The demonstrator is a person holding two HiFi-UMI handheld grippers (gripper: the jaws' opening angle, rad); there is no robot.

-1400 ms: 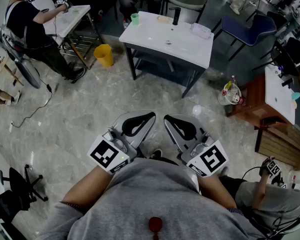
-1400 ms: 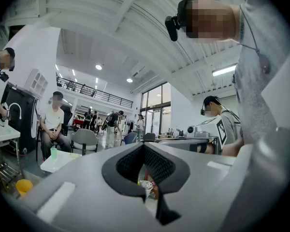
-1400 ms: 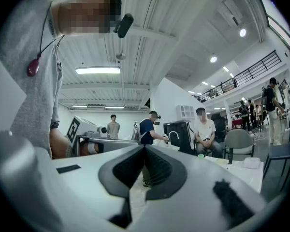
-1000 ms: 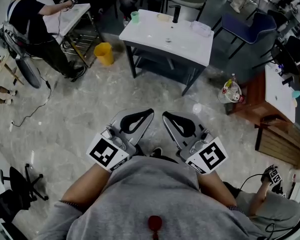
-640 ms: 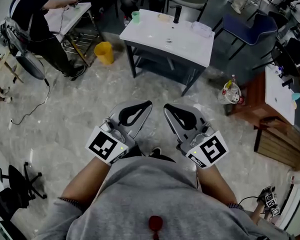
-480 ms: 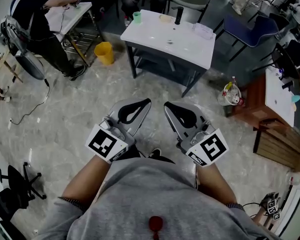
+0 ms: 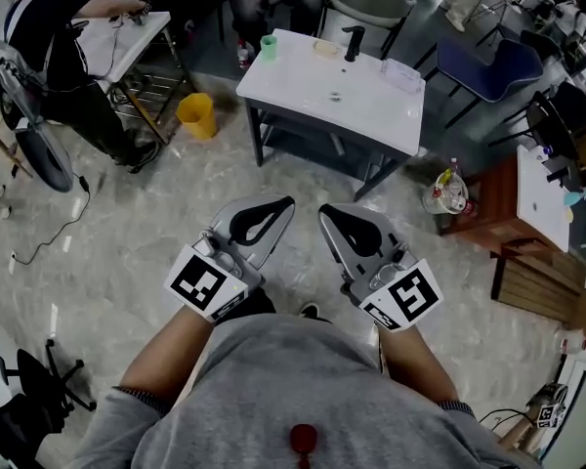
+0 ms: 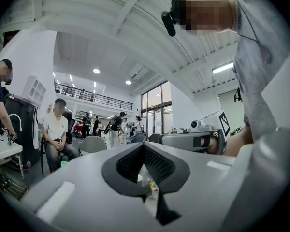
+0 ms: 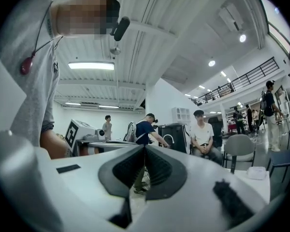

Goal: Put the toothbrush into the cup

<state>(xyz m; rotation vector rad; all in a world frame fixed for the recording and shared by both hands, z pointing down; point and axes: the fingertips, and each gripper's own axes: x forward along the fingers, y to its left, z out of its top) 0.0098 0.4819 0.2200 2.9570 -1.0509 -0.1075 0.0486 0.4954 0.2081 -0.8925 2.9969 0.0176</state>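
No readable text, brand, number or sign. The left hand-held gripper (image 7: 278,213) and right hand-held gripper (image 7: 334,221) carry only black-white square marker patterns (image 7: 210,283), no letters.

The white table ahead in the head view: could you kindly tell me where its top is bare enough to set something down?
The white table is bare across its near half, from the front edge up to the small dark drain, and at the near right corner below the flat white box. The far edge is crowded: green cup, black faucet.
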